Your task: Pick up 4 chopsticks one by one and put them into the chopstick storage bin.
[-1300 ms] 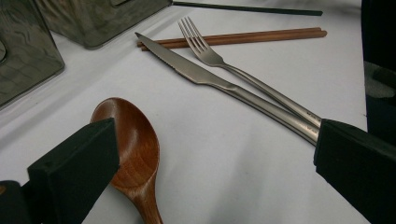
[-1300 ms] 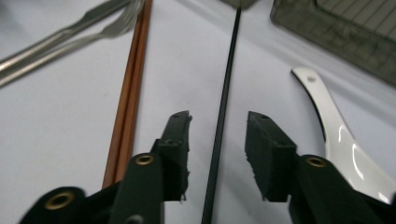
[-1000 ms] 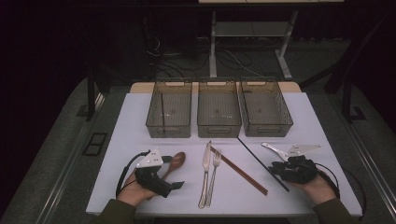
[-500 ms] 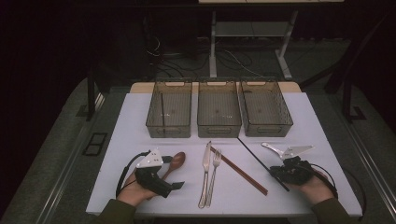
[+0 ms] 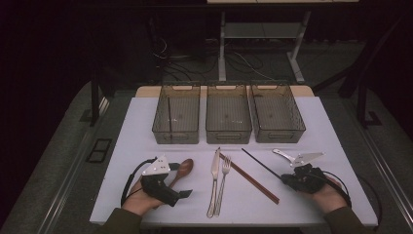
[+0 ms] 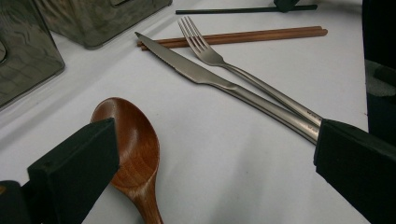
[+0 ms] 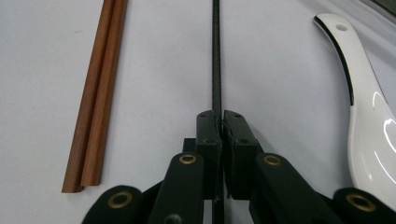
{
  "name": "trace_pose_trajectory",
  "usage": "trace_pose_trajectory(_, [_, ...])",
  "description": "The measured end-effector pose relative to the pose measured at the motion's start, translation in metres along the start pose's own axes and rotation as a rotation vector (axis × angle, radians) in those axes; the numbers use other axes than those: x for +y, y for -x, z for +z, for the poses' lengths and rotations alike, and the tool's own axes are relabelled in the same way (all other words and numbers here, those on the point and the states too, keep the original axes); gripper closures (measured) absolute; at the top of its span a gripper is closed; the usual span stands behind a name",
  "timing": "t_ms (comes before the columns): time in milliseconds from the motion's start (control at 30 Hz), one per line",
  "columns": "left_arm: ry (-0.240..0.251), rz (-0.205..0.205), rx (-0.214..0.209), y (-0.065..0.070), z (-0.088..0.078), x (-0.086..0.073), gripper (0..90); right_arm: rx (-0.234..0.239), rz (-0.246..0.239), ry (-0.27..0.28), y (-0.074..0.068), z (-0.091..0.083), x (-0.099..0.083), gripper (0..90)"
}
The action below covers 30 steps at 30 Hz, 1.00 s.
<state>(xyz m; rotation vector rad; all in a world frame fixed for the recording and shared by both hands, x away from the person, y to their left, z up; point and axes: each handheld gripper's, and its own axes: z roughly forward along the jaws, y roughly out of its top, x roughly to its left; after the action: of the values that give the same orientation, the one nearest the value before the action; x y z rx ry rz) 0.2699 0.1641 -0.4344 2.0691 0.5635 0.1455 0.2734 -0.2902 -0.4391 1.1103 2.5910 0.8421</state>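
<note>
Your right hand-held gripper point(image 7: 219, 121) is clamping the near end of the black chopstick point(image 7: 216, 56), its jaws having just been closing until the pads are pressing on the stick from both sides. The chopstick is lying flat on the desk point(image 5: 336, 126), running from your gripper near the front right corner back toward the middle bin point(image 5: 228, 117). Just beside it toward the desk's left edge, the brown chopsticks point(image 7: 95, 102) are lying as a touching pair, apart from the black one. On the other side, nearer the right edge, the white spoon point(image 7: 369, 130) is resting on the desk, close to your gripper but not touching it.

Your left hand-held gripper point(image 6: 210, 158) is sitting wide open near the front left corner, holding nothing. The wooden spoon point(image 6: 133, 144) is lying just inside one jaw, its bowl pointing away from you. The knife point(image 6: 224, 84) and fork point(image 6: 243, 74) are lying side by side toward the front middle of the desk.
</note>
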Motion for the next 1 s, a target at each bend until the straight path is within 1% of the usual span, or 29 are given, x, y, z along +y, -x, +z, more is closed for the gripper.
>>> trace_pose_trajectory(67, [0.001, -0.002, 0.0, 0.0, 0.0, 0.0, 0.0, 0.004, -0.003, 0.002, 0.001, 0.0, 0.0, 85.7])
trace_pose_trajectory(233, [0.002, -0.003, 0.0, 0.0, 0.0, 0.0, 0.0, 0.015, 0.006, 0.004, 0.002, 0.0, 0.0, 86.0])
trace_pose_trajectory(333, [0.001, -0.003, 0.001, 0.0, 0.0, 0.0, 0.0, 0.009, -0.004, 0.003, 0.001, 0.0, 0.0, 86.1])
trace_pose_trajectory(433, [0.002, -0.002, 0.0, 0.0, 0.0, 0.0, 0.0, 0.01, 0.002, 0.001, 0.001, 0.0, 0.0, 86.1])
trace_pose_trajectory(500, [0.002, -0.002, 0.0, 0.0, 0.0, 0.0, 0.0, 0.009, -0.004, 0.003, 0.002, 0.0, 0.0, 86.1])
trace_pose_trajectory(533, [0.0, -0.001, 0.0, 0.0, 0.0, 0.0, 0.0, 0.015, 0.007, 0.006, 0.002, -0.001, 0.001, 86.1])
trace_pose_trajectory(667, [0.002, -0.003, 0.0, 0.0, 0.0, 0.0, 0.0, 0.029, 0.025, 0.027, 0.006, -0.006, 0.001, 86.1])
trace_pose_trajectory(800, [0.002, 0.0, -0.001, 0.0, 0.0, 0.0, 0.0, 0.03, 0.028, 0.051, 0.007, -0.01, 0.002, 86.1])
trace_pose_trajectory(867, [0.001, 0.001, 0.0, 0.0, 0.0, 0.0, 0.0, 0.04, 0.034, 0.063, 0.008, -0.012, 0.002, 86.1])
trace_pose_trajectory(1000, [0.0, 0.0, 0.0, 0.0, 0.0, 0.0, 0.0, 0.051, 0.029, 0.087, 0.009, -0.016, 0.003, 86.0])
